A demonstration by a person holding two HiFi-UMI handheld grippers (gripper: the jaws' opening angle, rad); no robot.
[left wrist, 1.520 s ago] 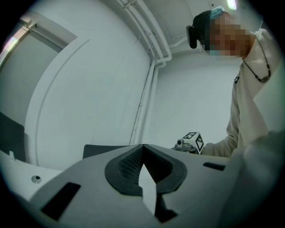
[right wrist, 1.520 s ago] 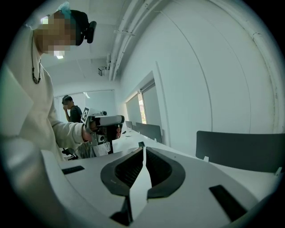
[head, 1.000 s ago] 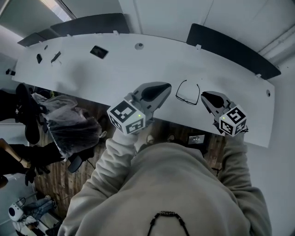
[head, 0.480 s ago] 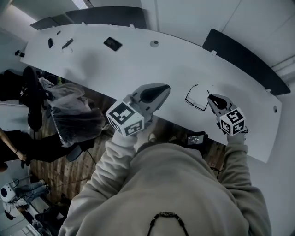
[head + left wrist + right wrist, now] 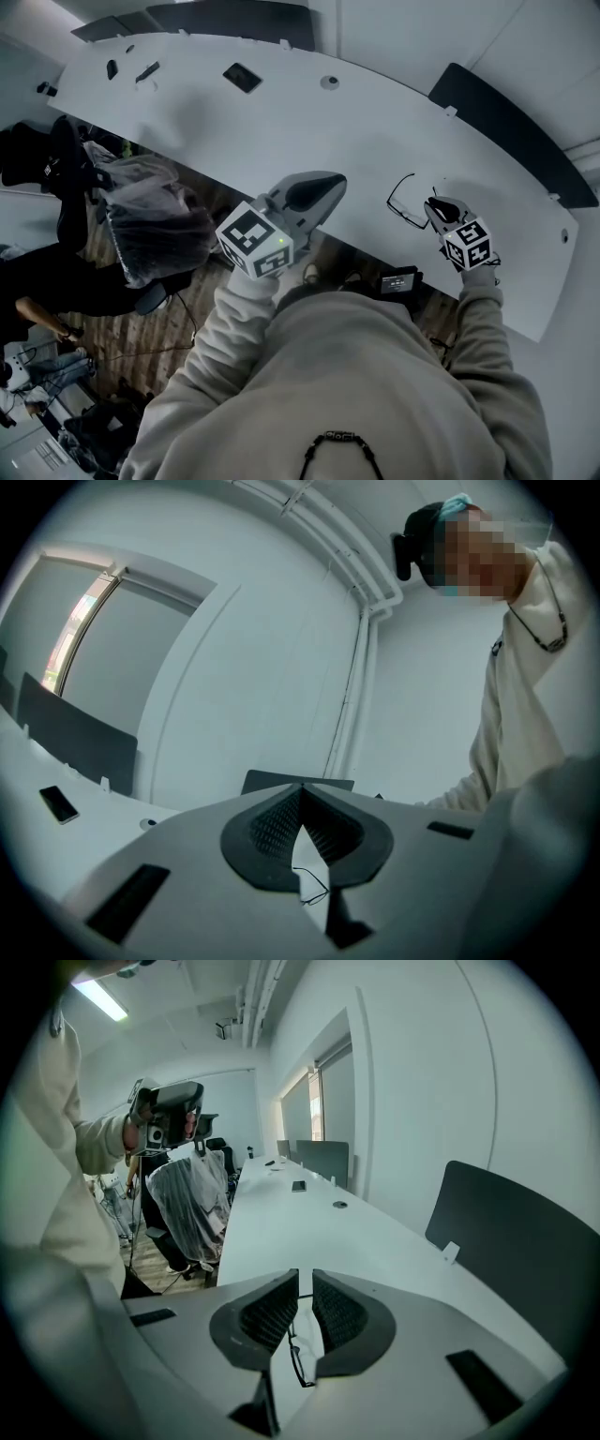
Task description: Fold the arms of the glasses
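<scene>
My right claw [image 5: 431,202] has its jaws pressed almost together, with only a narrow slit left between the ribbed pads. In the right gripper view a thin wire of the glasses [image 5: 405,202] runs into that slit, and one rim hangs lower down in the gap. I take it that I am pinching the glasses by a thin part near one arm, though I cannot tell exactly where the pads bite. Holding them by the arm leaves the lenses untouched and the rest of the frame free to swing.

The glasses sit at the near edge of the desk [image 5: 281,141], toward its right end, and their arms are not yet folded. Whether they rest on the desk or hang just above it I cannot tell.

My left claw [image 5: 336,180] is closed tip to tip with nothing in it. It is held level over the same near edge, well to the left of the glasses. Through the notch behind its tips the left gripper view shows the glasses small and far off. I judge it is parked there as the free claw, aimed at the frame so that it can come across and push an arm inward while the right one steadies the glasses.

A phone [image 5: 242,77] lies near the far edge, well clear of all this.
</scene>
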